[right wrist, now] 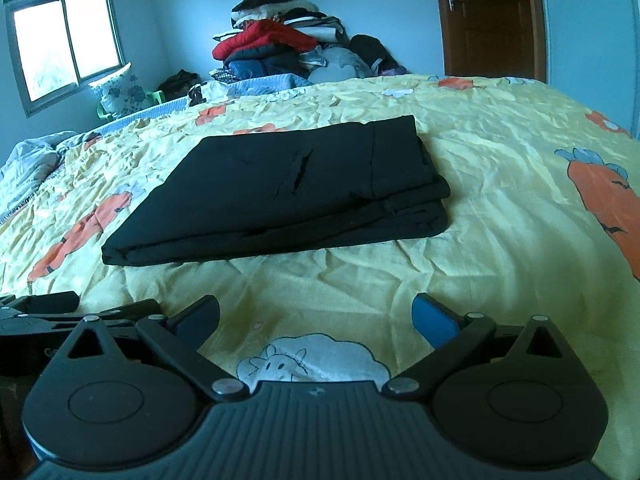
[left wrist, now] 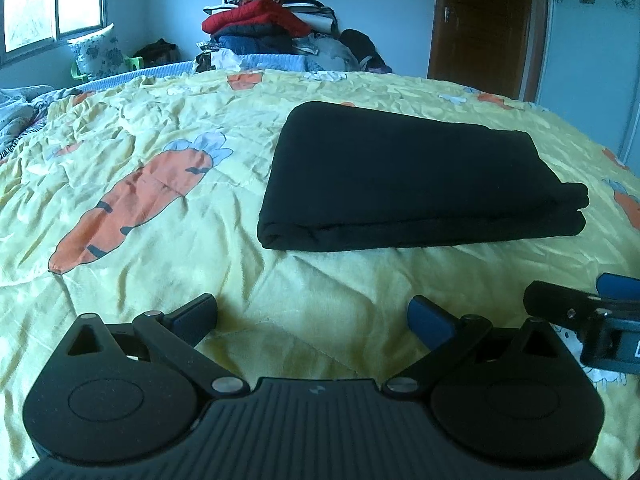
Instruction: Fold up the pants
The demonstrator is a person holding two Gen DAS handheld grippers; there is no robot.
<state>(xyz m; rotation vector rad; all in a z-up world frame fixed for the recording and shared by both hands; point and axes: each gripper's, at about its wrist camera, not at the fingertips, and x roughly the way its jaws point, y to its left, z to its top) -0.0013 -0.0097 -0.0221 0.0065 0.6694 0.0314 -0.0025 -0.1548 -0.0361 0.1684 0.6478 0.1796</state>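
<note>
The black pants (left wrist: 404,180) lie folded into a flat stack on the yellow carrot-print bedspread (left wrist: 160,128); they also show in the right wrist view (right wrist: 288,196), with a pocket slit on top. My left gripper (left wrist: 314,320) is open and empty, just short of the stack's near edge. My right gripper (right wrist: 316,320) is open and empty, also in front of the stack. The right gripper's body shows at the right edge of the left wrist view (left wrist: 592,320). The left gripper's body shows at the left edge of the right wrist view (right wrist: 48,312).
A pile of clothes (left wrist: 272,28) stands at the far side of the bed, also in the right wrist view (right wrist: 288,48). A brown door (left wrist: 484,20) is at the back right. A window (right wrist: 68,44) and a floral pillow (right wrist: 120,92) are at the back left.
</note>
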